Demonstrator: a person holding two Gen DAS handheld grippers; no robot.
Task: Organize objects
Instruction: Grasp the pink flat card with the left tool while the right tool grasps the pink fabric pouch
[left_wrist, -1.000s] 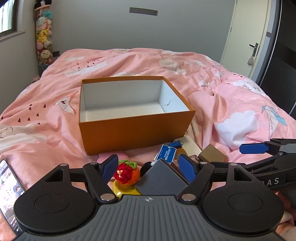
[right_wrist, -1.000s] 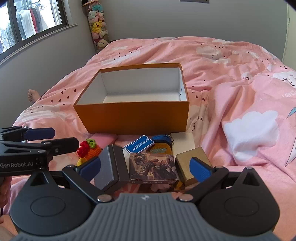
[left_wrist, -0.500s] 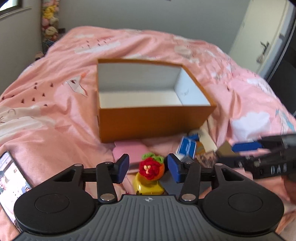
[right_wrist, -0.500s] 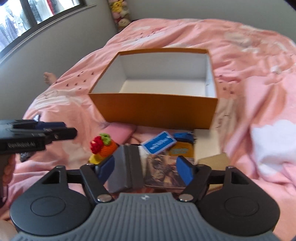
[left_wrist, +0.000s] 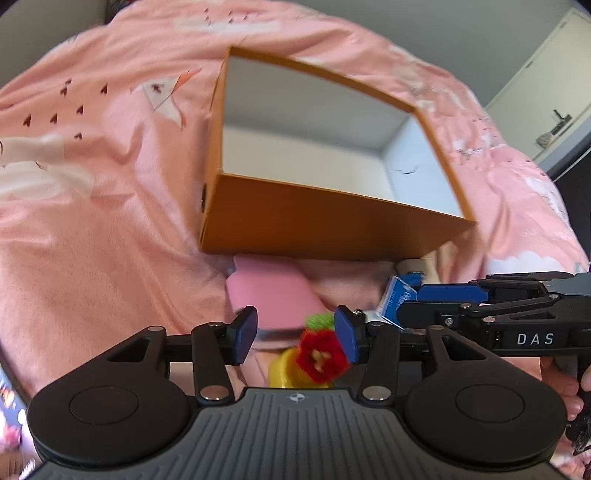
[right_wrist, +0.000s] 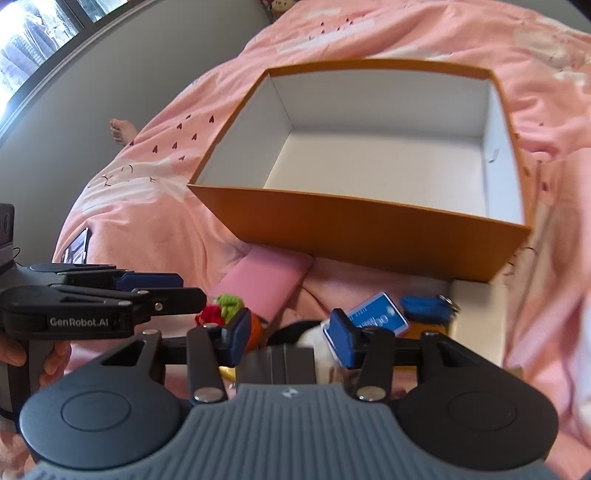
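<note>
Left wrist view: the left tongs (left_wrist: 295, 334) point steeply down at the bed (left_wrist: 110, 221), whose pink duvet carries heart and cloud prints. Their blue pads are parted and opening slightly; a crocheted toy (left_wrist: 321, 354) with a red flower, green tuft and yellow base sits between them, close against the right-hand pad, though blur hides whether it touches. The left-hand pad stands clear of it. Just beyond lies a flat pink case (left_wrist: 269, 291), and past that an open orange box (left_wrist: 325, 225) with a white, bare interior. To the right, the right tongs (left_wrist: 417, 302) reach in from the side, marked "DAS", over a blue card (left_wrist: 395, 301). Part of a hand (left_wrist: 565, 380) shows behind them. A door (left_wrist: 546, 92) stands at the upper right.

Right wrist view: the right tongs (right_wrist: 288, 334) also tilt down, with jaws closing. Between the pads lies a dark grey flat case (right_wrist: 284, 363), not yet pressed by either pad. The blue card (right_wrist: 384, 315) lies just beyond the right-hand pad, next to a blue keyring item (right_wrist: 428, 304) and a cream box (right_wrist: 480, 314). The left tongs (right_wrist: 177, 286) enter from the left, labelled "GenRobot.AI", beside the crocheted toy (right_wrist: 225, 306). The pink case (right_wrist: 266, 284) leans against the orange box (right_wrist: 354, 229). A phone (right_wrist: 75, 245) lies on the duvet at left, and a bare foot (right_wrist: 122, 131) shows beside the bed near the window (right_wrist: 33, 44).
</note>
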